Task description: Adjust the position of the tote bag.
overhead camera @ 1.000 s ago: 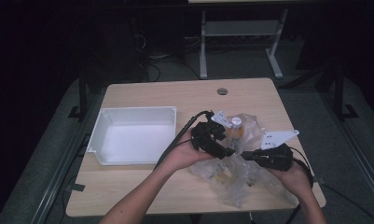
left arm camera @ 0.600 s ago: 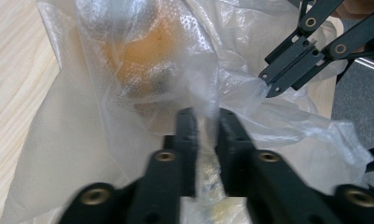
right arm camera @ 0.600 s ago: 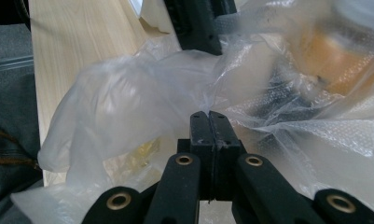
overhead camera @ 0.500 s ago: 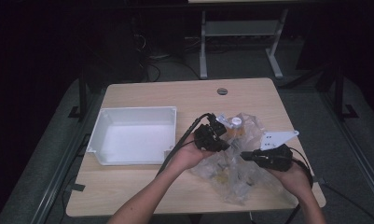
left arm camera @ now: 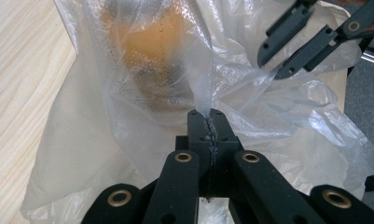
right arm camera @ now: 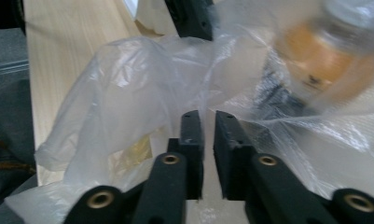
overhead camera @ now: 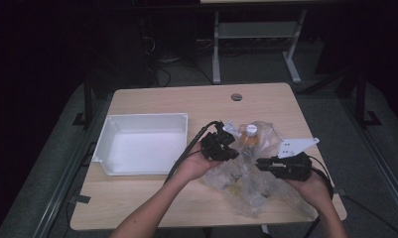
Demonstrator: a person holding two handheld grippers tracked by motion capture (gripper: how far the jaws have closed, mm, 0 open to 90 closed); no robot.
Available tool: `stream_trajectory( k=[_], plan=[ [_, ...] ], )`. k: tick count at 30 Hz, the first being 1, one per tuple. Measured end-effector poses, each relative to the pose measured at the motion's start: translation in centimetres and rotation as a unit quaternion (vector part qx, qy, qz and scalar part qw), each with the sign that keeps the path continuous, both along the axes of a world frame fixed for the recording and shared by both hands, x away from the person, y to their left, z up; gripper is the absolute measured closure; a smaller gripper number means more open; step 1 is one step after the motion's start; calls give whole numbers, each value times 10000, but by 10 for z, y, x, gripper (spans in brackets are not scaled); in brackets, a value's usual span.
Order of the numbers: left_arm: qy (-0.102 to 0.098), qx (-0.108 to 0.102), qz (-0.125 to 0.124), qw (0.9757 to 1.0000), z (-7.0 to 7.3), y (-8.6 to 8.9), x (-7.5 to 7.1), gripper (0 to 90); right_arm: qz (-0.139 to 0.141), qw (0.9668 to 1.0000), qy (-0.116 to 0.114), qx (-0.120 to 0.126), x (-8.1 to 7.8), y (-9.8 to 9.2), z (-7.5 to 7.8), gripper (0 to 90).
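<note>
A crumpled clear plastic bag (overhead camera: 246,183) lies on the table's right half, with an orange bottle (overhead camera: 249,135) with a white cap inside it. My left gripper (left arm camera: 210,116) is shut on a pinched fold of the bag film (left arm camera: 292,121), just below the blurred orange bottle (left arm camera: 161,42). It sits at the bag's left edge (overhead camera: 226,144). My right gripper (right arm camera: 208,119) has just been opening. Its jaws stand a narrow gap apart with bag film (right arm camera: 128,79) close around them and nothing pinched. It reaches in from the bag's right side (overhead camera: 262,163).
An empty white tray (overhead camera: 112,134) stands on the left part of the wooden table (overhead camera: 186,99). A small round grommet (overhead camera: 236,96) sits near the far edge. Dark floor, cables and a metal frame lie beyond the table.
The left hand has shifted slightly at the bag's upper left, and the film there now looks gathered. The right hand has stayed where it was.
</note>
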State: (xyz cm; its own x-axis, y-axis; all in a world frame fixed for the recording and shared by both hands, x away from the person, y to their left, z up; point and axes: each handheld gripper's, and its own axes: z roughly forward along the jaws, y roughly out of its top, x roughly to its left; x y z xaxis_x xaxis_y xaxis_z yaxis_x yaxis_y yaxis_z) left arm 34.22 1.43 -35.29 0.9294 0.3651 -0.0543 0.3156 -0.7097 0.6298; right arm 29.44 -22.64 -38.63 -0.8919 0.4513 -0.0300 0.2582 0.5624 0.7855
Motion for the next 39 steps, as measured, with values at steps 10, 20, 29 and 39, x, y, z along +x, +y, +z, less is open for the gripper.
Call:
stream_trajectory(
  k=[10, 20, 29, 39],
  plan=[
    [-105, 119, -84, 9998, 2, 4, -3, 900, -245, 9995, 81, 197, 2, -18, -2, 398],
    [-145, 75, -4, 9999, 5, 10, -3, 900, 8, 9997, 241, -49, 1, -18, -13, 594],
    [-240, 221, -90, 9994, 10, 17, -4, 900, 105, 9991, 197, -352, 1, -9, -11, 895],
    [-343, 253, -83, 9991, 15, 21, -7, 900, 105, 9995, 52, -301, -5, -14, 0, 896]
  ],
)
